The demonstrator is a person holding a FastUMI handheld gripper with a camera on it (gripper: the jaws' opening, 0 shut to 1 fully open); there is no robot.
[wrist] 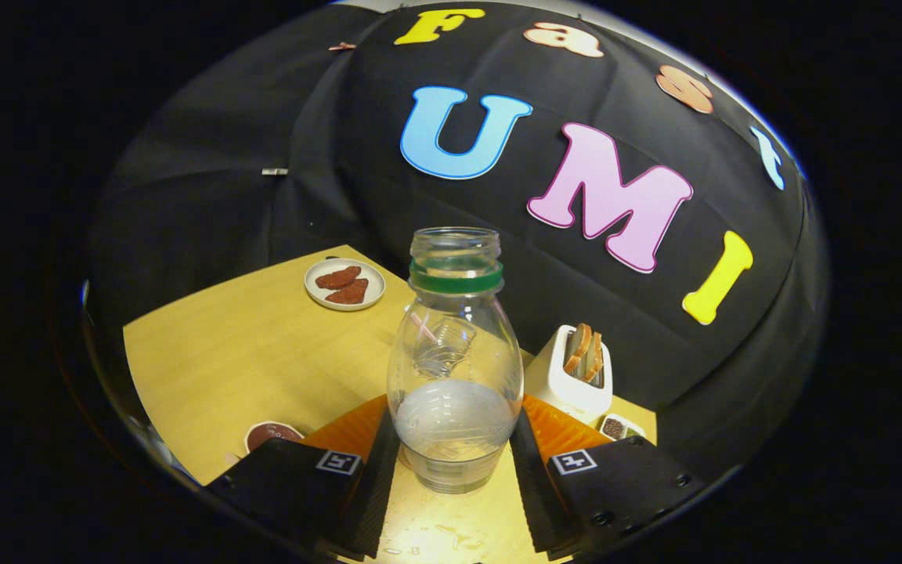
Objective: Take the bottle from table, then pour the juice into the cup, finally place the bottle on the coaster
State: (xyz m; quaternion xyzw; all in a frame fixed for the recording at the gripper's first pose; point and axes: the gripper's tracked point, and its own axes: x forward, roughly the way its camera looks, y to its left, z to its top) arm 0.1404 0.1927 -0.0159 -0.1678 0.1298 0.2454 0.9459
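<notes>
Gripper [455, 462] clenched on a clear plastic bottle with a green neck ring [455, 360], both fingers pressing its lower body at 3 and 9 o'clock. Bottle stands upright, uncapped, with pale liquid filling its bottom part, on the yellow wooden table [263, 352]. At 11 o'clock beyond it sits a white plate of brown slices [344, 283]; at 2 o'clock, a white toaster holding bread [572, 372]. A clear cup [443, 345] shows through the bottle, behind it.

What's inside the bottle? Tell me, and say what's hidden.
The bottle, uncapped and held between the gripper fingers, has pale liquid filling roughly its lower third; above that it is empty. Through the glass shows a clear cup behind it. The cup's base is hidden.
</notes>
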